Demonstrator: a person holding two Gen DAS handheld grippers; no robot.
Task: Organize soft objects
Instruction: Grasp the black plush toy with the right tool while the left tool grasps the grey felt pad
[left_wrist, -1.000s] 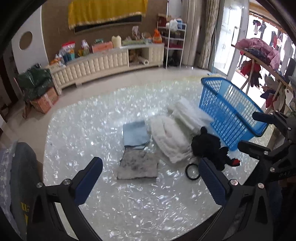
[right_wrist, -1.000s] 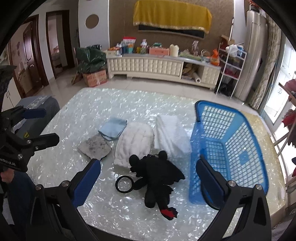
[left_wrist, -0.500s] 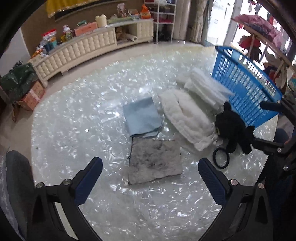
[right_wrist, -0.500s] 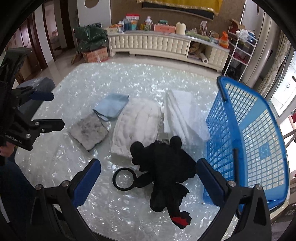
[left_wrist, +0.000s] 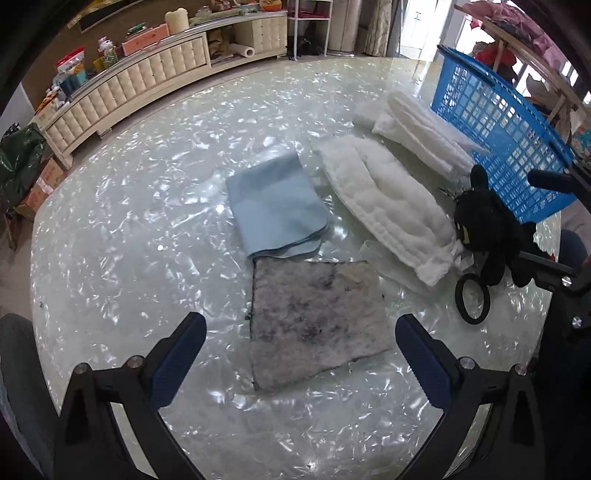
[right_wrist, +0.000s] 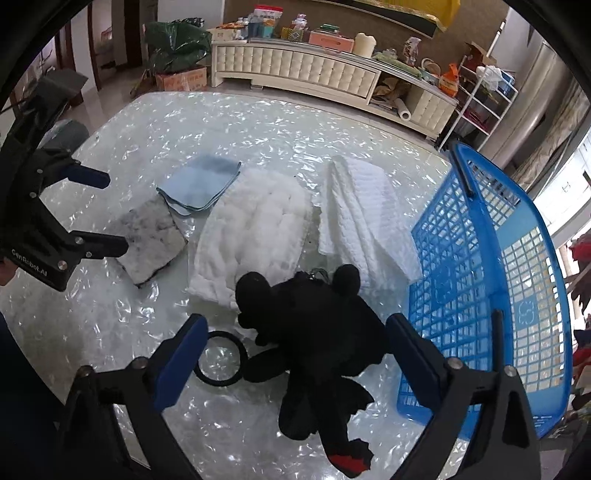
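A grey stained cloth (left_wrist: 314, 325) lies on the pearly table, straight ahead of my open left gripper (left_wrist: 301, 350), which hovers over its near part. Behind it lies a folded light-blue cloth (left_wrist: 275, 206), then a fluffy white pad (left_wrist: 388, 206) and a folded white towel (left_wrist: 421, 129). A black plush toy (right_wrist: 314, 332) lies between the wide-open fingers of my right gripper (right_wrist: 295, 354). A blue plastic basket (right_wrist: 517, 280) stands to the right of the toy. The grey cloth (right_wrist: 151, 240) and blue cloth (right_wrist: 199, 184) also show in the right wrist view.
A black ring (right_wrist: 219, 358) lies beside the plush toy. The table's front edge (left_wrist: 258, 461) is close under both grippers. A white cabinet (right_wrist: 314, 70) with clutter stands behind the table. A clothes rack (left_wrist: 517, 33) stands at the far right.
Both grippers have come forward and down toward the table. The left one now hovers at the grey cloth, the right one brackets the black plush toy. Nothing on the table has moved.
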